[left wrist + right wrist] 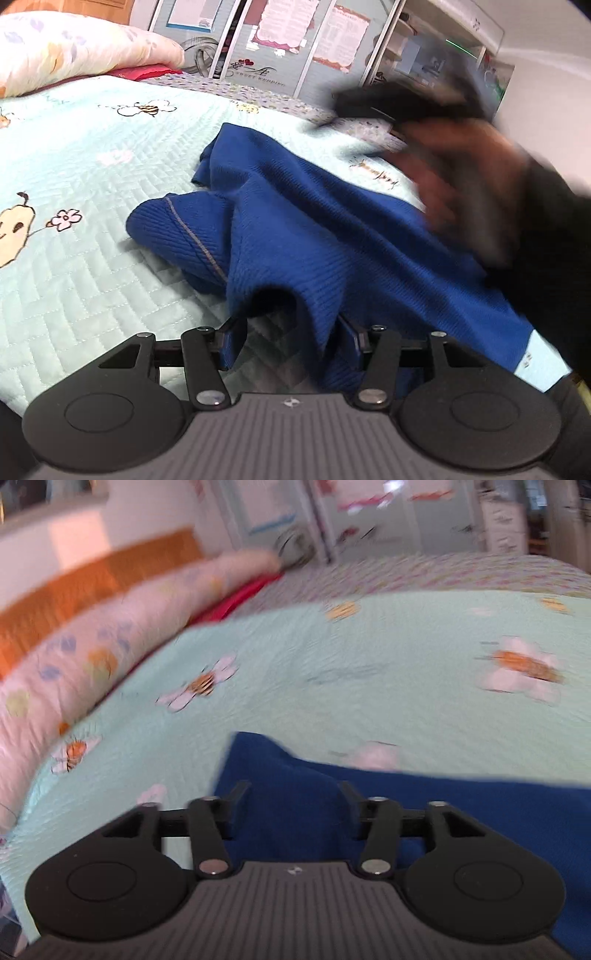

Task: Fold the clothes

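A blue ribbed knit garment lies crumpled on the mint quilted bed cover, with a grey-seamed cuff bunched at its left. My left gripper is open at the garment's near edge, and a fold of cloth drapes over its right finger. In the left wrist view the right gripper shows as a dark blur held by a hand above the garment's far right side. The right wrist view is motion-blurred. There my right gripper stands open over a corner of the blue garment.
A floral pillow and a red cloth lie at the head of the bed. The pillow runs beside an orange headboard. Wardrobe doors with posters stand beyond the bed. A dark sleeve fills the right edge.
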Tool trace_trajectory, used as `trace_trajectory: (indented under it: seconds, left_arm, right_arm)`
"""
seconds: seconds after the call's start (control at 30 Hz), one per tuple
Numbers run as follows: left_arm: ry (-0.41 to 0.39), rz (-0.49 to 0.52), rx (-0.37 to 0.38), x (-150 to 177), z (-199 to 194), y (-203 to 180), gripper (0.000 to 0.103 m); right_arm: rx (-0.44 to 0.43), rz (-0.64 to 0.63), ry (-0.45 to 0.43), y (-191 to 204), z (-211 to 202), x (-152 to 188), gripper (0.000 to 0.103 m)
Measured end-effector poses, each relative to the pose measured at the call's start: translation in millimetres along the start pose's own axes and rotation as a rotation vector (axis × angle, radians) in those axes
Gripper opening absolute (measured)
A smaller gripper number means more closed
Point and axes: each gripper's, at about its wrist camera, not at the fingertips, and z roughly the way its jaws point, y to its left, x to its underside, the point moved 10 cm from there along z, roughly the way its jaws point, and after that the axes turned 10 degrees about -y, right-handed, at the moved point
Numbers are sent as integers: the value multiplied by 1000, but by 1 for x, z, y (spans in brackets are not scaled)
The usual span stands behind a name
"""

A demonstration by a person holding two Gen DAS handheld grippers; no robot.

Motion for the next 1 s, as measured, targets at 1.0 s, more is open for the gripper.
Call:
trace_trajectory:
  seconds: [1.0]
  left_arm:
    - [80,30,-132,-13,8,-22,58]
  right_arm:
    - [-98,-383,-29,-29,-154,147,63]
